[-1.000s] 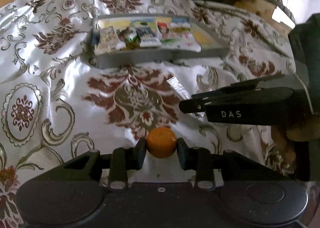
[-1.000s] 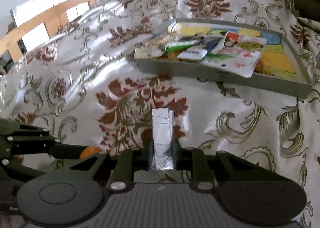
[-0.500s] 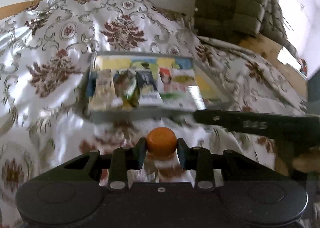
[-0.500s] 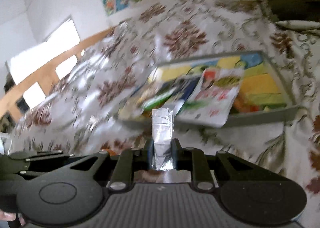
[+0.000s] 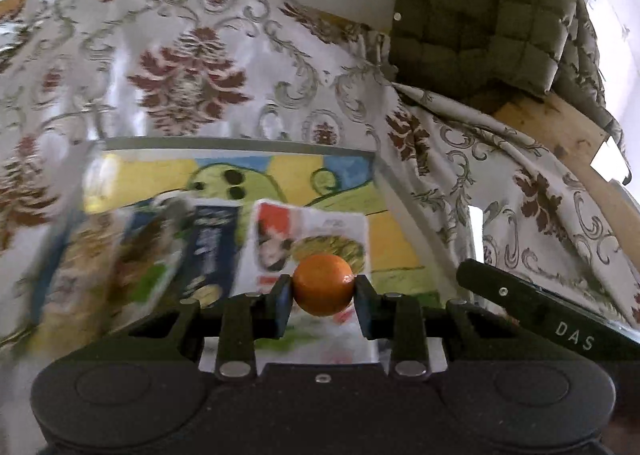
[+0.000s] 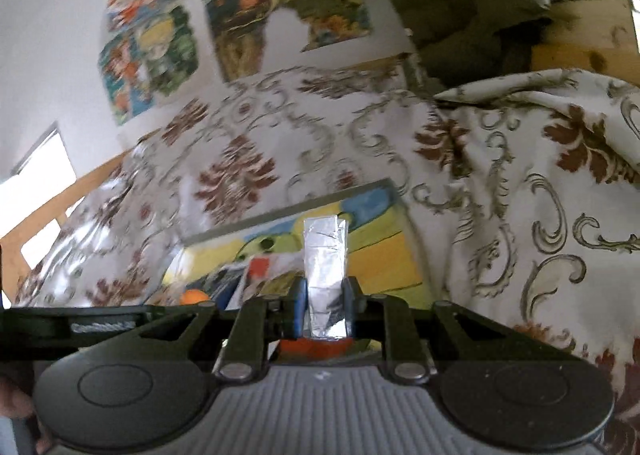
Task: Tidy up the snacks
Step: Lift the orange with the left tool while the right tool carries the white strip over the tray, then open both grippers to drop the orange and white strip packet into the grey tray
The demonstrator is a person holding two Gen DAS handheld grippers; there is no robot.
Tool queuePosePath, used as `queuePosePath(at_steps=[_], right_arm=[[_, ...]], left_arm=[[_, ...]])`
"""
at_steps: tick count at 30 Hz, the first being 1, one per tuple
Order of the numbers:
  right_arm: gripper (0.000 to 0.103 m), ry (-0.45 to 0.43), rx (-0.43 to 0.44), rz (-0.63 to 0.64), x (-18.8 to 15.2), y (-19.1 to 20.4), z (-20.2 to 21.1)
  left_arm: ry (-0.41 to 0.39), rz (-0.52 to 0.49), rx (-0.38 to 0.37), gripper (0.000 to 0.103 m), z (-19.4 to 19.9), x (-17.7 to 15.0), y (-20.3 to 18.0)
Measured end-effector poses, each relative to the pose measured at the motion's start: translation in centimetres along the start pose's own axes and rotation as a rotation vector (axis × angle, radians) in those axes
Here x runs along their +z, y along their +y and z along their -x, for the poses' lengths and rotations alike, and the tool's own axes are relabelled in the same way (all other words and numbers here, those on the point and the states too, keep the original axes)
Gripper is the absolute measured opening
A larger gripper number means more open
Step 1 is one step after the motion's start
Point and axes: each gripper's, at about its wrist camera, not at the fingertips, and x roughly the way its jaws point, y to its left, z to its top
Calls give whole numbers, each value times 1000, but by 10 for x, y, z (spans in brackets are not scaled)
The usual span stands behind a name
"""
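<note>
In the left wrist view, our left hand-held gripper [image 5: 323, 297] is clamped on an orange ball [image 5: 323, 284], above the packets [image 5: 308, 243] lying in the tray [image 5: 240, 143] on the patterned cloth [image 5: 188, 67].

In the right wrist view, our right hand-held gripper [image 6: 323, 309] is clamped on a foil packet [image 6: 325, 275], upright over the tray [image 6: 288, 211].

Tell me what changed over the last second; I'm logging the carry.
Both grippers advanced from the cloth to above the tray. Unchanged: left gripper clamps the orange ball, right gripper clamps the foil packet; snacks in the tray lie as before.
</note>
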Motion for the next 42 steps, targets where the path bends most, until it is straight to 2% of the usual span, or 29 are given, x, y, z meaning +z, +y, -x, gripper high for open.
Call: queuePosePath(at_steps=[5, 13, 19, 24, 27, 29, 31, 35, 38, 40, 42], right_arm=[[22, -7, -17, -83, 5, -24, -22], [22, 49, -48, -98, -6, -35, -32], [23, 84, -48, -101, -12, -32, -33], [32, 87, -49, -119, -13, -34, -33], [42, 85, -60, -124, -14, -35, -32], [60, 73, -69, -130, -14, -36, -28], [67, 57, -75, -130, -13, -36, -23], [78, 31, -85, -131, -7, -35, -10], [84, 11, -91, -120, -4, -33, 4], [88, -2, -93, -126, -2, -32, 14], [92, -18, -96, -136, 0, -33, 25]], left_arm=[[17, -8, -21, 35, -32, 16, -22], [79, -25, -2, 35, -56, 16, -36], [104, 41, -24, 36, -60, 15, -25], [115, 116, -41, 36, -60, 18, -18], [126, 151, -45, 43, -58, 19, -15], [128, 182, -54, 48, -54, 21, -14], [124, 199, -56, 58, -49, 23, -14], [99, 210, -46, 64, -35, 28, -17], [73, 220, -35, 75, -19, 30, -22], [52, 211, -20, 92, -7, 33, -26], [9, 190, -10, 100, 9, 34, -31]])
